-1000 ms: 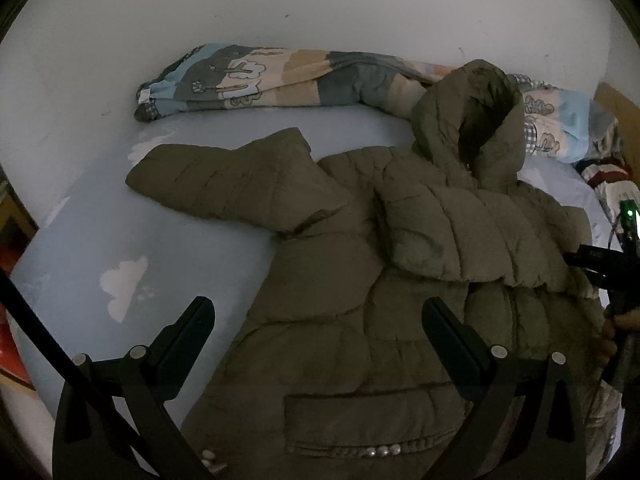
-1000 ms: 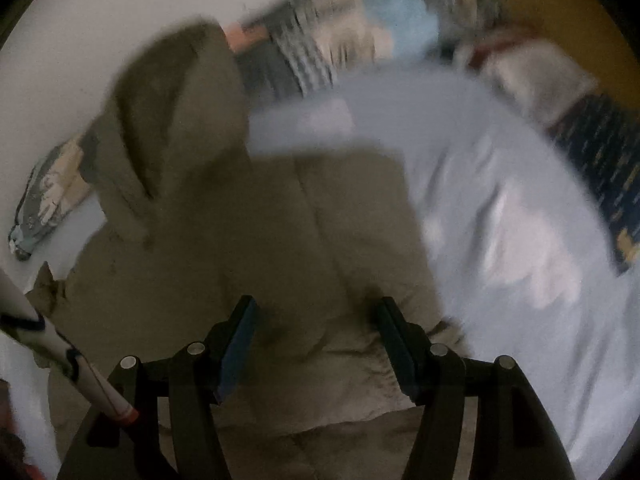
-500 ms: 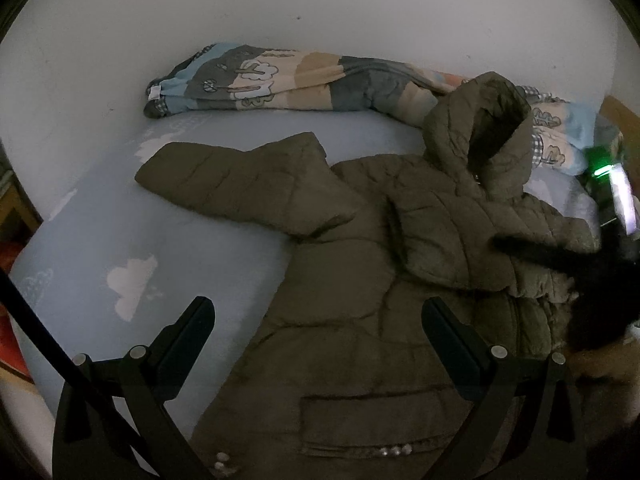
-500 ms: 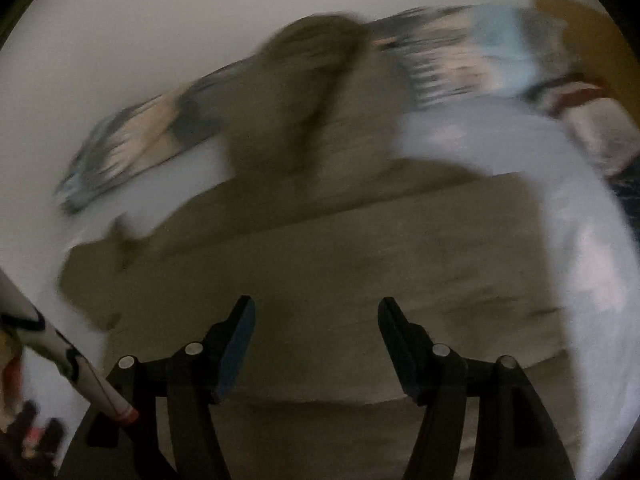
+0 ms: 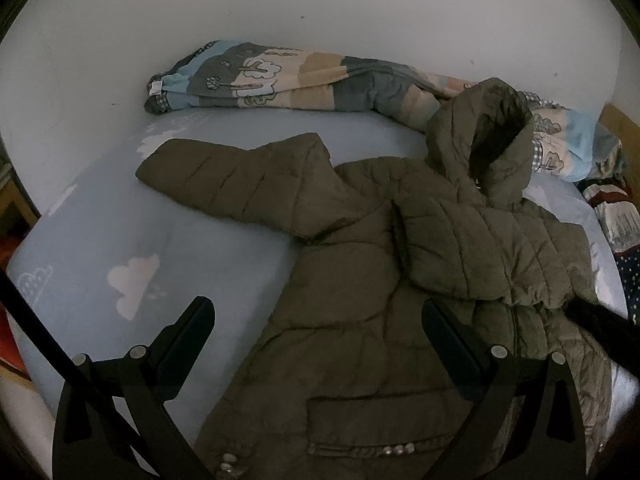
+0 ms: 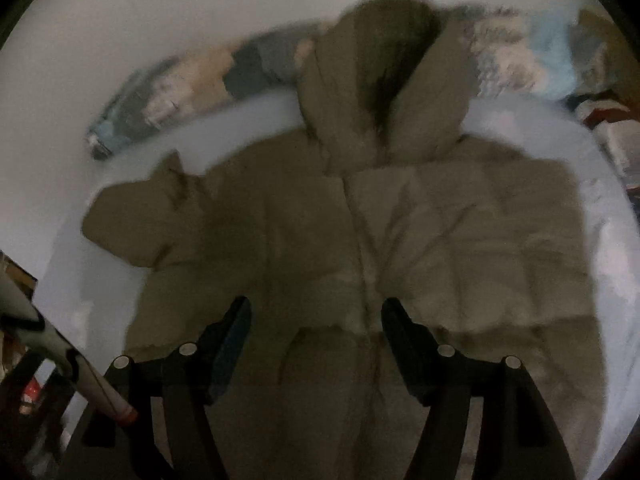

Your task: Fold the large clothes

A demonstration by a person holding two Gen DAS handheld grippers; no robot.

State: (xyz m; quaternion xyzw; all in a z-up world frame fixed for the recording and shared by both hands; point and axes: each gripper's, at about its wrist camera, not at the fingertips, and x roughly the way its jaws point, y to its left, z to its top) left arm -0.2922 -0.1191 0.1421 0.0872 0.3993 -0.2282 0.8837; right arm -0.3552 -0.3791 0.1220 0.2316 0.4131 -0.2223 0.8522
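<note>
Now my left hand-held gripper (image 5: pixel 318 344) hangs released, fingers wide apart and empty, above the jacket (image 5: pixel 372 320) near its hem pocket, much as it did a second ago. Since then the view has eased back a little, and my right hand-held gripper (image 6: pixel 316 344), which a moment earlier was sweeping fast across the bed, has come round to face the coat square on. It too is released, holding nothing, with its jaws spread over the front closure. That picture is blurred, so fine detail is lost.

The jacket lies front-up on the pale blue bed (image 5: pixel 100 248). One sleeve (image 5: pixel 236 184) stretches toward ten o'clock in the left view, flat on the sheet. The other sleeve (image 5: pixel 480 256) is already folded across the chest at about three o'clock, and the hood (image 5: pixel 484 140) stands puffed up at one o'clock. I judge one sleeve fold done and the outstretched sleeve next, a job for my left side.

Around it, a rolled patterned blanket (image 5: pixel 280 80) runs along the wall (image 5: pixel 320 8) at twelve o'clock, touching the hood's back. More bedding (image 5: pixel 616 220) crowds the three o'clock edge. The stiff hood and thick padding may spring folds open, I think.
</note>
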